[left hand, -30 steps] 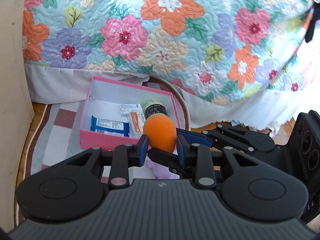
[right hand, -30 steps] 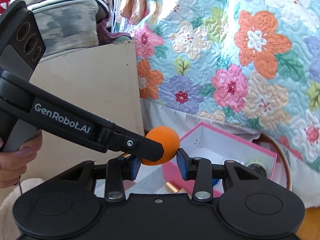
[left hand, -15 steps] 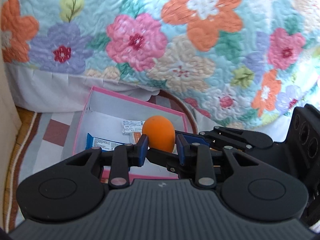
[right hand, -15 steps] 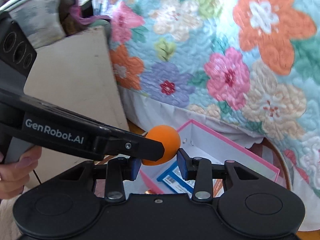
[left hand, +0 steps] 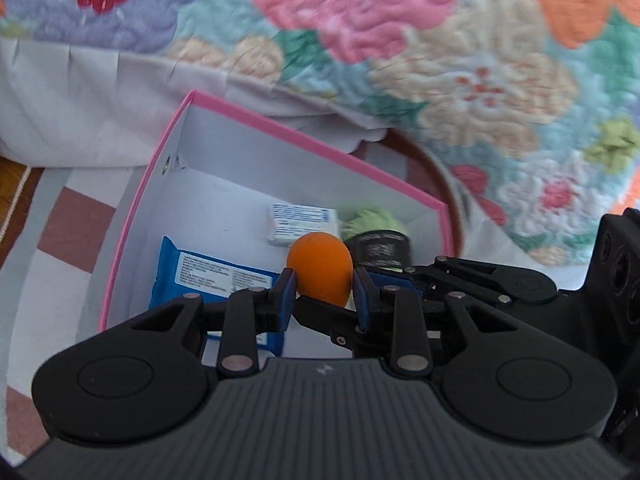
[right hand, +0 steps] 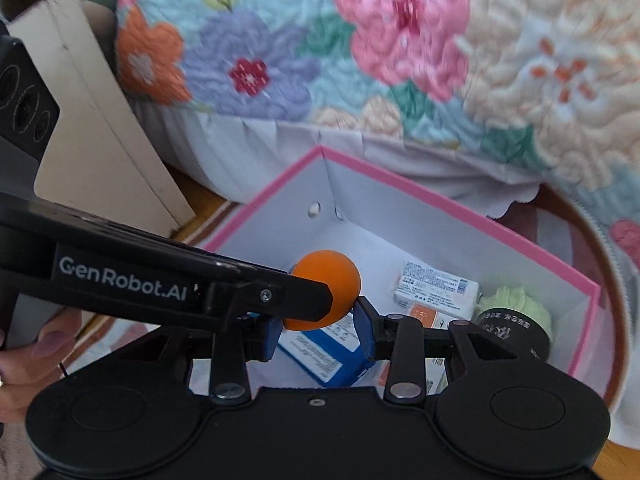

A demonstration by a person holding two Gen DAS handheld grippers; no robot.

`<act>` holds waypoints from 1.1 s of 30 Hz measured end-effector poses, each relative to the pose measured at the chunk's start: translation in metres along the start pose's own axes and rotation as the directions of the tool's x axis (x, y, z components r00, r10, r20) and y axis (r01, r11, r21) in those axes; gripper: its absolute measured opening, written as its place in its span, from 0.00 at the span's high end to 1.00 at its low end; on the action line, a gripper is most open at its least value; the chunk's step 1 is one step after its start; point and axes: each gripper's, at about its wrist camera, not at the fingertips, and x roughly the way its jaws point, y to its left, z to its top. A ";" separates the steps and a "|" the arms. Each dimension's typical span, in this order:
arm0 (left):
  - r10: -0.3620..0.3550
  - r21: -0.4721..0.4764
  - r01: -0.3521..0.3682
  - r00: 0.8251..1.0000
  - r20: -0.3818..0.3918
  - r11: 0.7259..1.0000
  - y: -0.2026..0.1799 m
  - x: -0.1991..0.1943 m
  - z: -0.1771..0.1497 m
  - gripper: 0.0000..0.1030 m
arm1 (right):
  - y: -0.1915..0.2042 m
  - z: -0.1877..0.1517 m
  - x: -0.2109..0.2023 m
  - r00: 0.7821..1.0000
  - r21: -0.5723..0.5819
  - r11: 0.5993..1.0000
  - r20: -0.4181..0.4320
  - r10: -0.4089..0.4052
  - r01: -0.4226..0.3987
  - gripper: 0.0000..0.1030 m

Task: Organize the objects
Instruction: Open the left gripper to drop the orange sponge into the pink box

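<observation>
Both grippers pinch one orange ball (left hand: 320, 268) from crossing directions: the left gripper (left hand: 323, 294) has its blue pads pressed on the ball's two sides, and the right gripper (right hand: 316, 330) closes on it too, its pads at the ball's lower edge. The ball hangs above the open pink box (right hand: 460, 210), over a blue packet (left hand: 208, 276). Also in the box lie a white packet (right hand: 436, 290) and a green yarn ball (right hand: 516, 306) with a black band. The box sits on a rug (left hand: 60, 236) beside a floral quilt (right hand: 400, 40).
</observation>
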 end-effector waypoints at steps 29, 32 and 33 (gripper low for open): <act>0.253 0.031 -0.252 0.967 -0.033 0.967 -0.018 0.004 -0.008 0.50 | 0.005 -0.011 -0.002 0.991 -0.117 0.985 -0.024 -0.133 0.129 0.49; 0.250 0.064 -0.247 0.968 -0.037 0.967 -0.031 -0.016 -0.015 0.47 | 0.010 -0.018 -0.028 0.994 -0.100 0.989 0.016 -0.112 0.113 0.49; 0.247 0.077 -0.244 0.968 -0.038 0.967 -0.034 -0.022 -0.017 0.46 | 0.013 -0.021 -0.038 0.994 -0.096 0.990 0.029 -0.103 0.106 0.49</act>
